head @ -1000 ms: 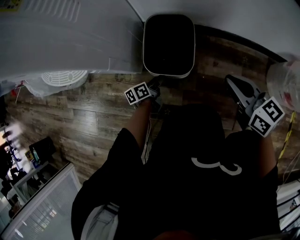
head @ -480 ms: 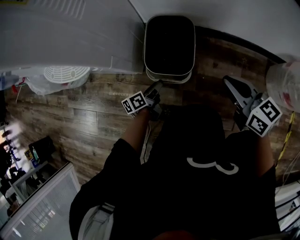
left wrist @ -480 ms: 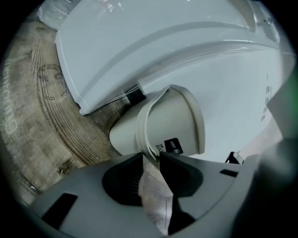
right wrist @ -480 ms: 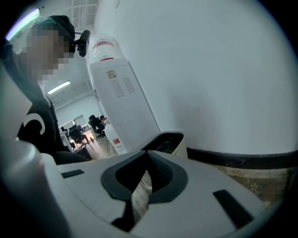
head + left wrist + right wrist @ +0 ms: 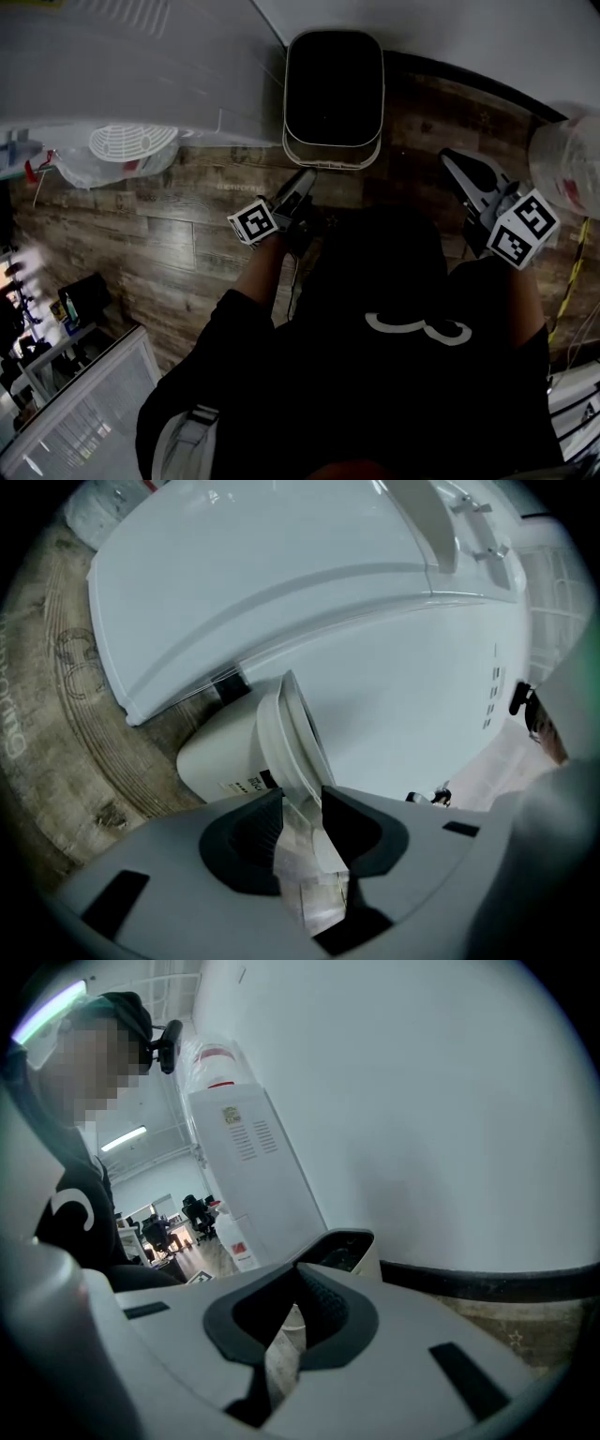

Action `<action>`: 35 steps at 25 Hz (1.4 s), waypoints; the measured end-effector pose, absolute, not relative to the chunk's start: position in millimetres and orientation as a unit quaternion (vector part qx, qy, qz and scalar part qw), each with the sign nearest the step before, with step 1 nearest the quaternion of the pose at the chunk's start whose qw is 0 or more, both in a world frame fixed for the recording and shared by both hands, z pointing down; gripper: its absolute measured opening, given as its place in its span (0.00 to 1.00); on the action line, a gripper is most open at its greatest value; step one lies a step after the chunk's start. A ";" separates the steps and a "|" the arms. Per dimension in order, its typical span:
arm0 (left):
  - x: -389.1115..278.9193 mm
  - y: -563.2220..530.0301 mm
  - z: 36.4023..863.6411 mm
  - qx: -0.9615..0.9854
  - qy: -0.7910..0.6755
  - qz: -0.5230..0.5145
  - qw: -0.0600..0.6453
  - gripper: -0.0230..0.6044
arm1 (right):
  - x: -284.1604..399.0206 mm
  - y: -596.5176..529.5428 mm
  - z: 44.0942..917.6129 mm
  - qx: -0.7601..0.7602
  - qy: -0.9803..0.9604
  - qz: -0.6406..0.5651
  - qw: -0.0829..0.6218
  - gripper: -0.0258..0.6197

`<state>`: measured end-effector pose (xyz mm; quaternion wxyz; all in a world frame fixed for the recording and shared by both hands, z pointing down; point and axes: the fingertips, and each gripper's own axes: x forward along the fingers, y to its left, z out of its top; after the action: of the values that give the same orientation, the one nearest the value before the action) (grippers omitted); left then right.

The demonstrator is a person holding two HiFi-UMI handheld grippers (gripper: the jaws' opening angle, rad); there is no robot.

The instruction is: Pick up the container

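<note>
- A big white appliance (image 5: 141,75) fills the far left of the head view. The left gripper view shows its smooth curved panel (image 5: 281,574) right behind the container.
- The wood floor (image 5: 187,234) runs under everything. Only the right gripper view shows the black skirting (image 5: 487,1283) along the white wall on the right.
- The container (image 5: 333,157), a white bin with a dark inside, stands far centre, just beside the appliance. The head view looks down into it. The left gripper view shows its pale outer wall (image 5: 220,757) and a small label, and there it looks tilted.
- The left gripper (image 5: 302,183) reaches the container's near rim. From above the grip is unclear, but its own view (image 5: 302,803) shows the thin rim wall pinched between both dark pads.
- The right gripper (image 5: 453,161) is held near right, well apart from the container. Its own view (image 5: 298,1283) shows the jaws pressed together with nothing in them, and the container (image 5: 352,1246) beyond.
- A round white grille (image 5: 131,141) lies far left, visible only in the head view.
</note>
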<state>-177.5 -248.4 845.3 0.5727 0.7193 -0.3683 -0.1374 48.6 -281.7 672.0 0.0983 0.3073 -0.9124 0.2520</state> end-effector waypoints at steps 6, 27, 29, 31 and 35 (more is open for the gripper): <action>-173.6 -247.9 819.8 0.744 -0.354 -0.145 0.547 0.24 | 44.3 -279.9 669.6 0.301 -0.916 0.247 0.094 0.08; -172.7 -271.1 757.1 0.780 -0.324 -0.181 0.504 0.23 | -42.9 -278.6 696.4 0.169 -0.955 0.111 0.219 0.26; -172.8 -274.5 754.1 0.776 -0.324 -0.187 0.507 0.23 | -58.6 -277.0 702.2 0.143 -0.954 0.061 0.256 0.31; -172.6 -278.2 748.3 0.774 -0.322 -0.199 0.508 0.23 | -71.4 -274.4 712.4 0.116 -0.946 0.002 0.302 0.33; -172.6 -284.9 738.6 0.777 -0.318 -0.208 0.502 0.23 | -81.4 -281.3 729.1 0.102 -0.924 -0.065 0.362 0.33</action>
<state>-172.6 -284.9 738.6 0.5018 0.7771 -0.3176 -0.2083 -81.4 -281.3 729.1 0.3621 0.1024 -0.9242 -0.0646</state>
